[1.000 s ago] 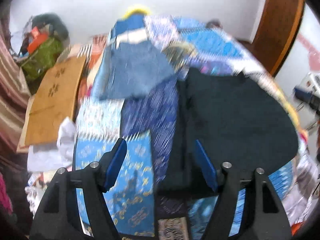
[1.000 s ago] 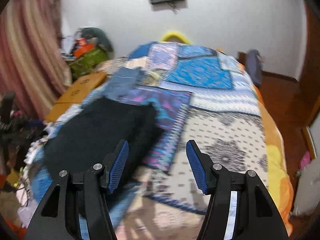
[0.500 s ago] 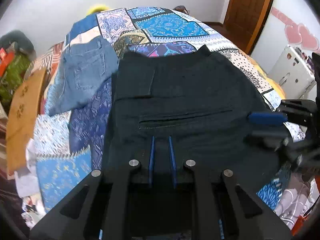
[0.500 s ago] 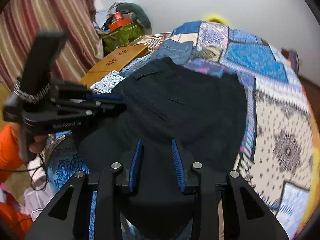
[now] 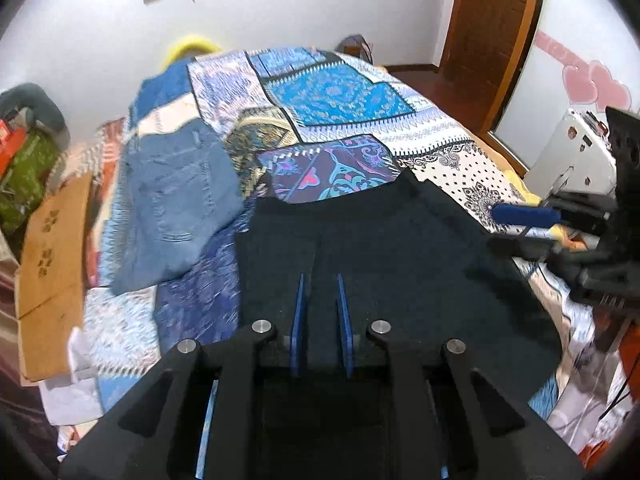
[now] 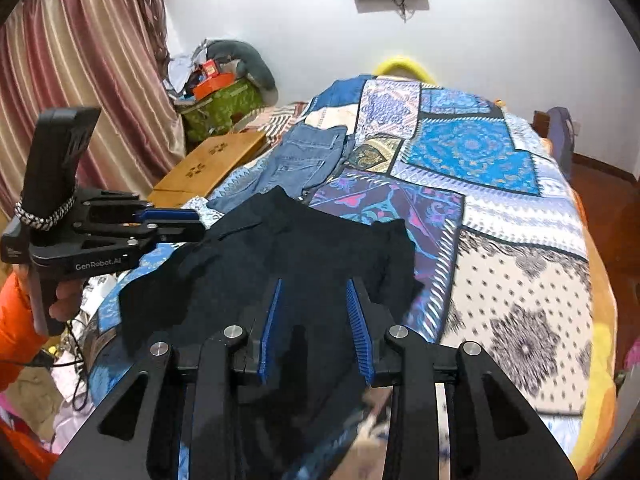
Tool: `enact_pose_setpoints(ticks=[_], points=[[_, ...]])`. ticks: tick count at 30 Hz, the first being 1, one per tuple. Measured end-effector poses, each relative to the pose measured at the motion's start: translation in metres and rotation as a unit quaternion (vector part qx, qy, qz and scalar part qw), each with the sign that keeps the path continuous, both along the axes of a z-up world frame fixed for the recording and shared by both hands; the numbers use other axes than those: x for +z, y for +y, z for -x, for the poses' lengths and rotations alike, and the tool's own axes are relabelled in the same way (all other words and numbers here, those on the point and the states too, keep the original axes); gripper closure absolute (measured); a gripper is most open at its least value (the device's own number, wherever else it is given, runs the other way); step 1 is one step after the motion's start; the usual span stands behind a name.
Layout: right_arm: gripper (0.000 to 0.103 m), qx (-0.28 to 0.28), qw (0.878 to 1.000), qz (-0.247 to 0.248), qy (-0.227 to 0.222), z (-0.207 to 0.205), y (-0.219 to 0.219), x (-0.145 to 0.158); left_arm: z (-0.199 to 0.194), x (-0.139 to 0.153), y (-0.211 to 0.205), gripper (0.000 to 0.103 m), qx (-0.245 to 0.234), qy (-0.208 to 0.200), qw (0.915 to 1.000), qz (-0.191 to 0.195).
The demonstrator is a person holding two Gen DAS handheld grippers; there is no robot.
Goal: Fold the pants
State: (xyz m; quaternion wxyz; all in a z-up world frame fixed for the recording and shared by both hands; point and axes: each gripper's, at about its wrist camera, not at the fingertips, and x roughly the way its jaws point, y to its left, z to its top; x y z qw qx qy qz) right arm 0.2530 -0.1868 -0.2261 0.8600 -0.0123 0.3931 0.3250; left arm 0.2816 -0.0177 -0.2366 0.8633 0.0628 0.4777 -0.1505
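Observation:
Black pants (image 5: 400, 248) lie spread on the near part of the patchwork quilt (image 5: 340, 96). My left gripper (image 5: 320, 278) is shut on a fold of their near edge, with dark cloth filling the narrow gap between the blue pads. In the right wrist view the same pants (image 6: 312, 248) bunch up between the pads of my right gripper (image 6: 314, 284), whose jaws are opening slightly while the cloth still fills the gap. Each gripper shows in the other's view: the right gripper (image 5: 494, 230) at the pants' right edge, the left gripper (image 6: 202, 226) at their left edge, held by a hand (image 6: 60, 300).
Folded blue jeans (image 5: 176, 200) lie on the quilt (image 6: 472, 148) beyond the pants, to the left. A wooden board (image 5: 52, 240) leans beside the bed on the left, with a pile of bags (image 6: 220, 100) and a curtain (image 6: 80, 80) behind. A white box (image 5: 572, 152) stands on the right.
Both grippers went from wide open to closed over the near edge of the black pants. Both moved in over the cloth, and the pants' near edge has bunched up.

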Motion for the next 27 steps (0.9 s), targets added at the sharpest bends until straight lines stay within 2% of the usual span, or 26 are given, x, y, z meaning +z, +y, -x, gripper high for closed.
enact_pose_setpoints(ticks=[5,8,10,11,13,15,17,18,19,21,23,24,27], points=[[0.076,0.016,0.999,0.037,0.033,-0.027,0.017,-0.037,-0.036,-0.039,-0.003,0.087,-0.002,0.025,0.9995,-0.017],[0.079,0.020,0.998,0.016,0.052,-0.034,0.009,-0.045,-0.040,-0.041,0.002,0.088,-0.012,0.022,0.9996,-0.013],[0.084,0.012,0.998,0.014,0.055,-0.035,0.001,-0.040,-0.041,-0.036,0.003,0.088,-0.004,0.015,0.9995,-0.028],[0.084,0.009,0.998,0.013,0.054,-0.033,-0.002,-0.037,-0.041,-0.031,0.007,0.088,0.011,0.005,0.9985,-0.052],[0.077,-0.002,0.999,0.018,0.045,-0.026,-0.010,-0.027,-0.038,-0.023,0.015,0.088,0.027,-0.002,0.9975,-0.065],[0.065,-0.027,0.998,0.047,0.023,-0.018,-0.016,-0.019,-0.032,-0.015,0.032,0.088,0.028,0.004,0.9987,-0.043],[0.053,-0.029,0.999,0.041,0.021,-0.012,-0.025,-0.012,-0.023,-0.009,0.048,0.086,0.036,0.010,0.9988,-0.031],[0.047,-0.034,0.999,0.034,0.023,-0.008,-0.031,-0.009,-0.019,-0.007,0.052,0.081,0.039,0.010,0.9987,-0.032],[0.046,-0.041,0.998,0.032,0.024,-0.004,-0.035,-0.006,-0.014,-0.006,0.056,0.076,0.042,0.010,0.9985,-0.032],[0.044,-0.049,0.998,0.028,0.026,0.006,-0.041,-0.003,-0.002,-0.005,0.066,0.043,0.051,0.014,0.9984,-0.022],[0.036,-0.057,0.998,0.019,0.036,0.012,-0.044,-0.004,0.008,-0.005,0.071,0.027,0.056,0.018,0.9982,-0.006],[0.032,-0.064,0.997,0.013,0.044,0.016,-0.045,-0.006,0.013,-0.006,0.072,0.024,0.057,0.022,0.9981,0.003],[0.032,-0.071,0.995,-0.002,0.063,0.026,-0.042,-0.016,0.022,-0.015,0.068,0.019,0.049,0.042,0.9976,0.024]])
